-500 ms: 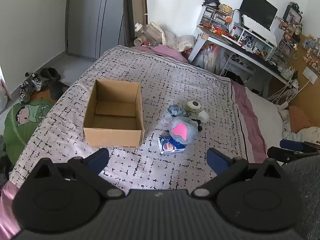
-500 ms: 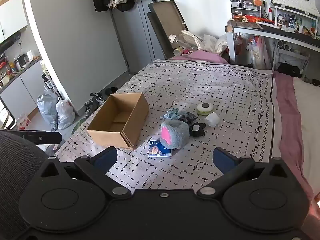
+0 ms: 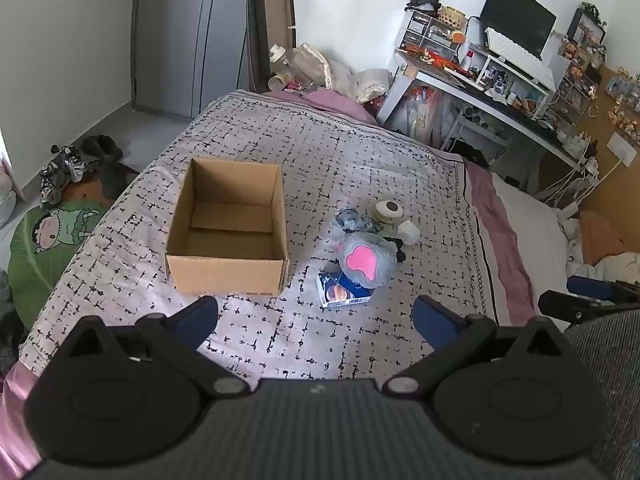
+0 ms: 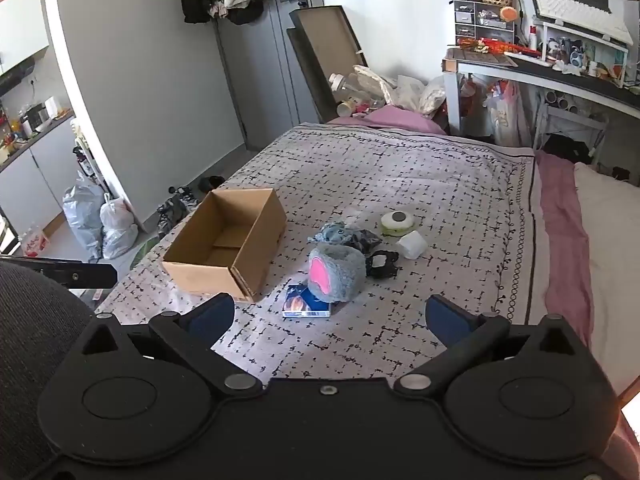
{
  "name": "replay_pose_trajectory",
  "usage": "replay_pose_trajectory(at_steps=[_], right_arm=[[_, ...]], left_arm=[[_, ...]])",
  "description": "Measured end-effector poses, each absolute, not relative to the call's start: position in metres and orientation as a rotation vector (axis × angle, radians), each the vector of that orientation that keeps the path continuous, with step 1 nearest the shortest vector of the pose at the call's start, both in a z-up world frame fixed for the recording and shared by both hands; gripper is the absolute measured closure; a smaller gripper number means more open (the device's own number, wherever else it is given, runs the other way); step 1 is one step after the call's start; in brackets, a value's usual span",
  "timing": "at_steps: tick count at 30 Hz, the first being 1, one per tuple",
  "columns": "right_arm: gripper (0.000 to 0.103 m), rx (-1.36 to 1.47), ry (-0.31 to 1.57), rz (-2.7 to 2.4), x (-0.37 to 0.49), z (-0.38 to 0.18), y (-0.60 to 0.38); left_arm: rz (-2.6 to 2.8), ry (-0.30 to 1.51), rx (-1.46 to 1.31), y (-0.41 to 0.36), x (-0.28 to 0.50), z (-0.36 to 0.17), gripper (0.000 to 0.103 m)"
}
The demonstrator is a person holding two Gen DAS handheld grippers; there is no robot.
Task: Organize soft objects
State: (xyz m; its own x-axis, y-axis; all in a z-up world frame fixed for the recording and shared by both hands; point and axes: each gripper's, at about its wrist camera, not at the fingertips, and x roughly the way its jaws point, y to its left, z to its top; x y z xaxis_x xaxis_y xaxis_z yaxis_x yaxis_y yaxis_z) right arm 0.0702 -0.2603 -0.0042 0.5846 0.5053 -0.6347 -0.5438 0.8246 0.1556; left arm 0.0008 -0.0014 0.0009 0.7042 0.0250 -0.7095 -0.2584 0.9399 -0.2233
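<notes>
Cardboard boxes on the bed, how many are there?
1. The open cardboard box sits on the bedspread, left of the gray and pink plush toy. It looks empty inside. The flat cardboard against the far wall isn't on the bed.

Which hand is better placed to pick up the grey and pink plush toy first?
Right, marginally. The grey and pink plush toy sits nearly centred ahead of the right gripper; for the left gripper it lies off to one side. Both jaws are open and empty.

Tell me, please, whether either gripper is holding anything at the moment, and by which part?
Nothing is held. The left gripper and right gripper are both open, with only the bedspread between their fingers.
</notes>
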Motion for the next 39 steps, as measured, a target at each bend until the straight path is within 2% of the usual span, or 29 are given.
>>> replay_pose_trajectory(at_steps=[39], right_arm=[[0.000,-0.040,0.670,0.610,0.067,-0.012,-0.266]], left_arm=[[0.211,0.759,-0.255,-0.011,0.001,0.004,0.000]])
